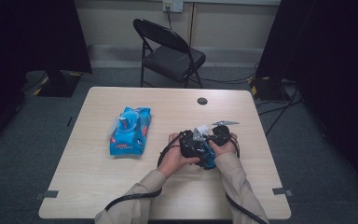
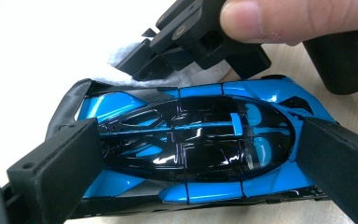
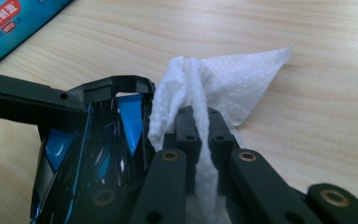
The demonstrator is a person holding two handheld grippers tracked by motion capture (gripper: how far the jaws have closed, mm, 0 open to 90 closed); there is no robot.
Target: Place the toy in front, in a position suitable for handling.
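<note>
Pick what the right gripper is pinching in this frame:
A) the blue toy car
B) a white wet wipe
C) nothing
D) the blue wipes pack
B: in the right gripper view, the right gripper has its jaws shut on a bunched white wet wipe, while the blue toy car sits between the left gripper jaws and the wipes pack lies apart on the table.

Blue wipes pack (image 3: 9, 23): "80片" plus Chinese chars, partly cut off.
</note>
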